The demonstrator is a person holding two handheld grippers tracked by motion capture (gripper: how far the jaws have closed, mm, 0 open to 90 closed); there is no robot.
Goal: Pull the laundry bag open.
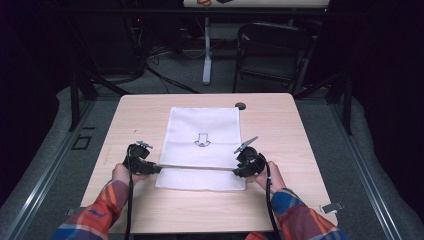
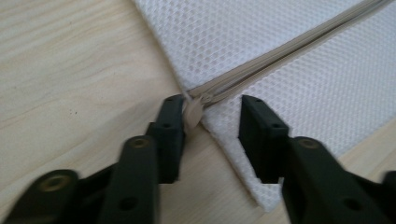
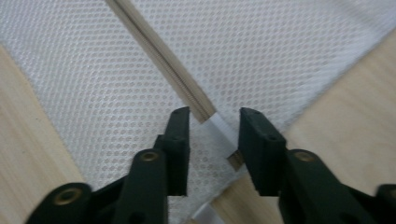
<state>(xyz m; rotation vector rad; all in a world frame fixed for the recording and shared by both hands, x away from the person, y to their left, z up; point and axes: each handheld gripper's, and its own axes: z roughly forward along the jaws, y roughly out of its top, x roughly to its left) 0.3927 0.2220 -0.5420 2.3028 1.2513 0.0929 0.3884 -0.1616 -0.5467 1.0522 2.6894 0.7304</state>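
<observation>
Across the middle of the high view, a white mesh bag [image 1: 202, 145] lies flat on the table [image 1: 280, 120], left tongs [image 1: 156, 169] and right tongs [image 1: 237, 171] level at its zipper ends. Low centre in the left gripper view, released tongs straddle the zipper pull [image 2: 193, 113]; closing off-centre could miss it. Right gripper view: tongs stand released around the zipper end [image 3: 219, 128]; loose mesh could bunch.

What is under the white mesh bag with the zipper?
The white mesh zipper bag lies flat on the light wooden table; wood shows all around it. Anything inside or beneath stays hidden by the mesh.
</observation>
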